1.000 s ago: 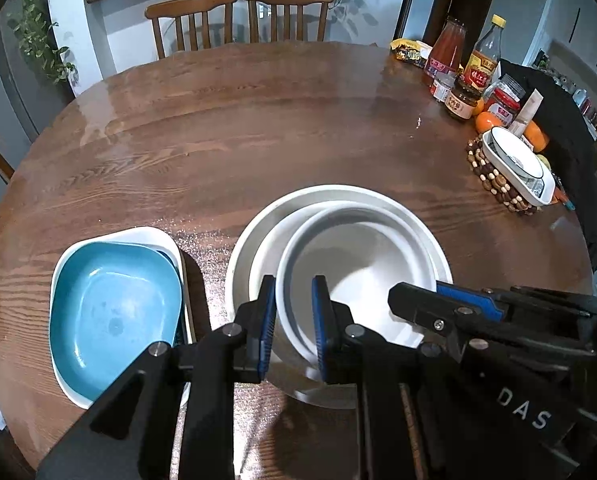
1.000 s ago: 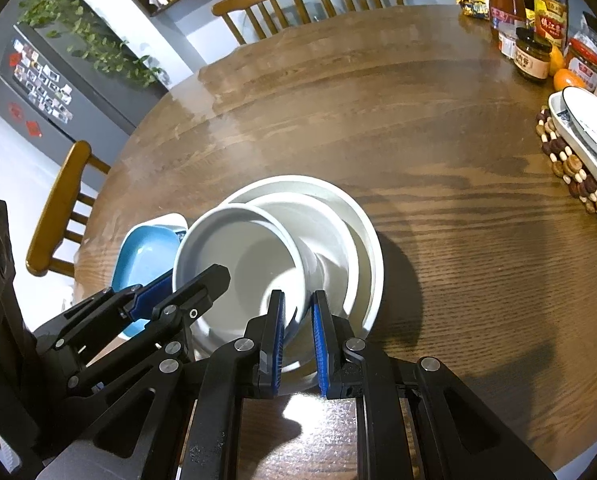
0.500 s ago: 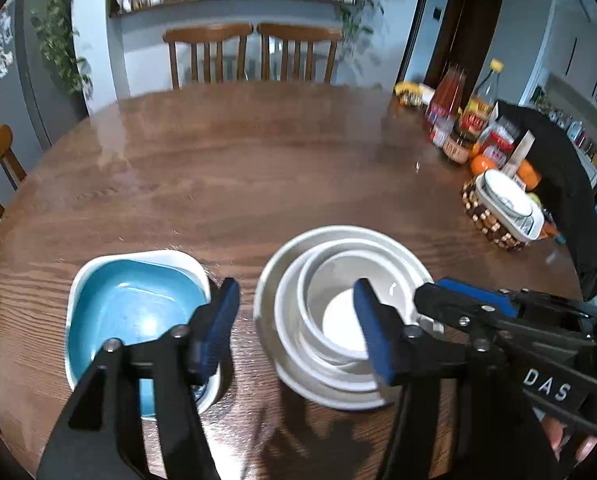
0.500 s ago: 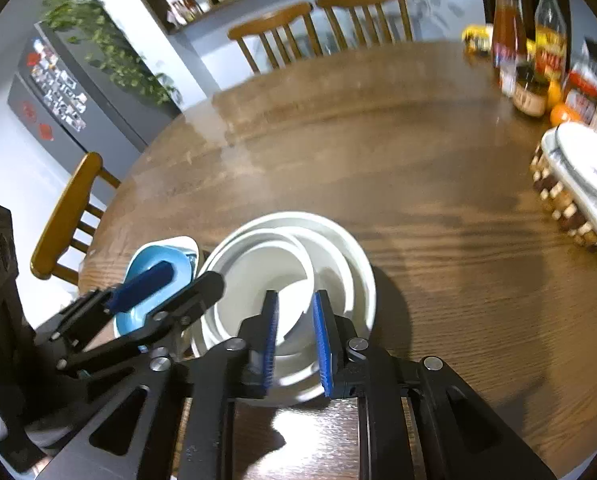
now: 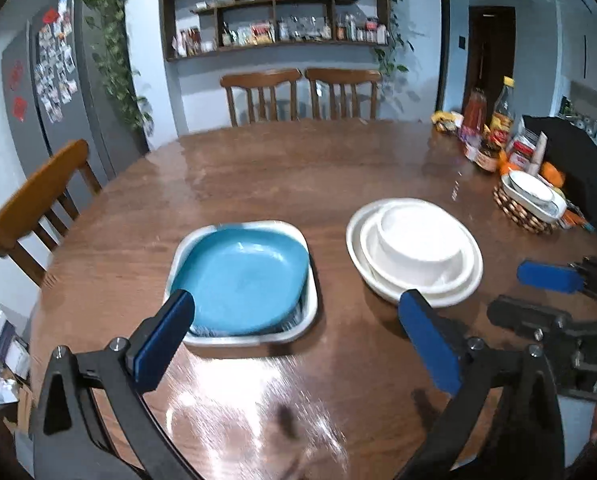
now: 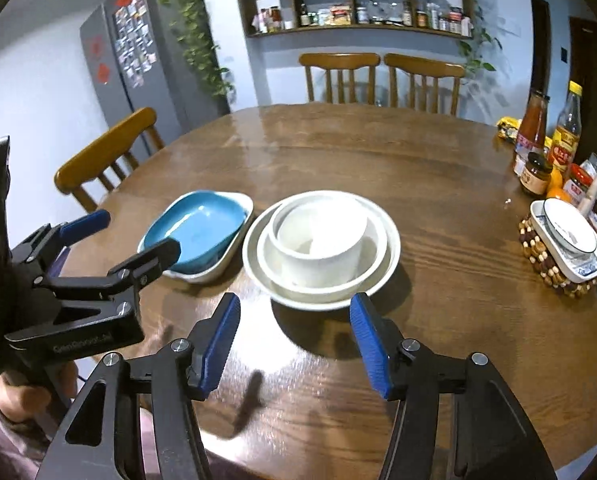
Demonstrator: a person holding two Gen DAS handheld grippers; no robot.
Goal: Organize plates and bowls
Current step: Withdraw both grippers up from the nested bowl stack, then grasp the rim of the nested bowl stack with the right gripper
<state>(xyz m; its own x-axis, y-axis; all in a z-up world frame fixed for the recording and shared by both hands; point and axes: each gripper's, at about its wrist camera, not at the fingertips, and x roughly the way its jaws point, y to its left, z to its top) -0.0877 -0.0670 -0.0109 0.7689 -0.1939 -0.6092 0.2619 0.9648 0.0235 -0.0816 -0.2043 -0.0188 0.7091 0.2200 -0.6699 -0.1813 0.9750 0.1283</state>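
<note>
Holding both tools above the near edge of the round wooden table (image 6: 438, 168), you have nothing between either pair of fingers. Your left gripper (image 5: 294, 334) stands spread wide, its jaws having just been opening, and its blue pads frame bare wood in front of the dishes. Your right gripper (image 6: 294, 340) is parted as well, jaws also just opening, with only tabletop between them.

Ahead of you, toward the near middle of the table, a small white bowl (image 6: 322, 236) sits nested inside a medium white bowl (image 6: 374, 260), which rests in a wide white plate (image 6: 392, 248). Just to the left of that stack, close but not touching, a blue square dish (image 5: 238, 276) lies inside a white square dish (image 5: 310, 312).

Along the right edge of the table you can see a beaded trivet (image 6: 538, 256) carrying a white dish, and beyond it bottles and jars (image 6: 538, 148). Wooden chairs (image 6: 378, 76) stand at the far edge and the left edge.
</note>
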